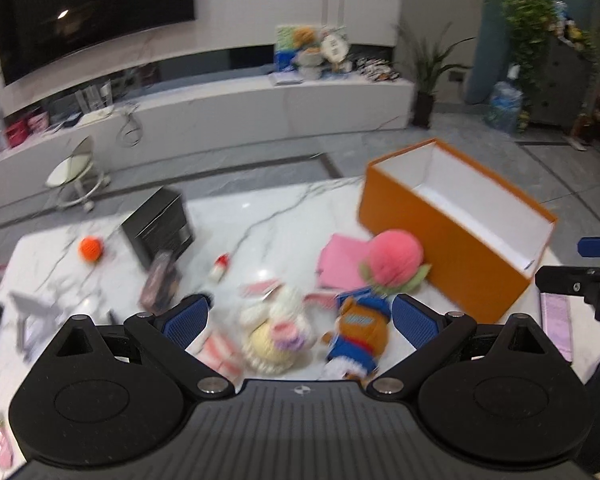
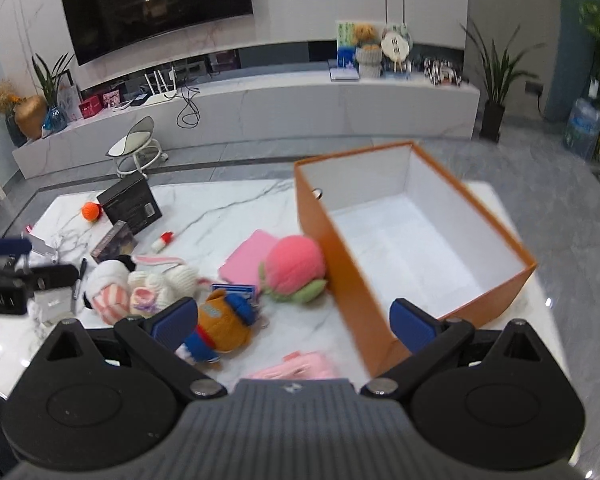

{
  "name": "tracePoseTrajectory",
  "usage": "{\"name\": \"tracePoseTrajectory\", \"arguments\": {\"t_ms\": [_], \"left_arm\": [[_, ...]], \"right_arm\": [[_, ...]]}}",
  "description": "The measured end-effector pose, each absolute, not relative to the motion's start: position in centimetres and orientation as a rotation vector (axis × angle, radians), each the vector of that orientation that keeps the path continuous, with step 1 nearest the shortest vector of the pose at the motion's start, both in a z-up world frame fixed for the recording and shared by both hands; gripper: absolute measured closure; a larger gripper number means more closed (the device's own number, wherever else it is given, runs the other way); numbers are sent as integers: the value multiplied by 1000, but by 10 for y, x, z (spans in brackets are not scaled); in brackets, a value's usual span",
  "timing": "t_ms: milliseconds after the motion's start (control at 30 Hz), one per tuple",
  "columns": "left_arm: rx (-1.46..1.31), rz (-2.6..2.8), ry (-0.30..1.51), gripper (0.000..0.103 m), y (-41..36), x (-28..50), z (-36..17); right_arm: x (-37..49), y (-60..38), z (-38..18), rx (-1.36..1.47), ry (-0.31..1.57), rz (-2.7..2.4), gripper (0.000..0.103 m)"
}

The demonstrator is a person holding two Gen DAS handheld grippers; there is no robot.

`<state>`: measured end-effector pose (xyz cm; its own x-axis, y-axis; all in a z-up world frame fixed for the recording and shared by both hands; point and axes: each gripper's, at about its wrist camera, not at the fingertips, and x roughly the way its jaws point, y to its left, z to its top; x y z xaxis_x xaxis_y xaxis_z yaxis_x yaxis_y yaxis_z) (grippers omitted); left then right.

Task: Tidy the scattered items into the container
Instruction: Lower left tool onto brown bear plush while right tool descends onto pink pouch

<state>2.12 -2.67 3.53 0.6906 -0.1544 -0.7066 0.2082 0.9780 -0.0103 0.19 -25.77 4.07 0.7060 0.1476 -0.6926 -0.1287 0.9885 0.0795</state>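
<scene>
Both my tools wide, holding nothing: left tool [image 1: 300, 316], right tool [image 2: 294, 318]. Orange box [image 2: 384, 320] right of centre, looks bare inside. Judged step: first pick. Next: descend on bear plush [image 1: 358, 330], mid-frame.

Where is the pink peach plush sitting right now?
In both wrist views the peach plush lies on the marble table, against the near outer wall of the orange box, with a pink pad on its left.
</scene>
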Motion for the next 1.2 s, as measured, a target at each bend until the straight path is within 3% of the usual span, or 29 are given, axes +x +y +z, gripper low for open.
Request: {"name": "tracePoseTrajectory", "arguments": {"t_ms": [533,1200], "left_arm": [[108,-417,1010,0,-69,72,-88],[151,-436,1153,0,-84,100,-154]], "right_arm": [[21,-243,-35,-109,936,296,1],[59,-234,-134,-202,1131,356,1]]}}
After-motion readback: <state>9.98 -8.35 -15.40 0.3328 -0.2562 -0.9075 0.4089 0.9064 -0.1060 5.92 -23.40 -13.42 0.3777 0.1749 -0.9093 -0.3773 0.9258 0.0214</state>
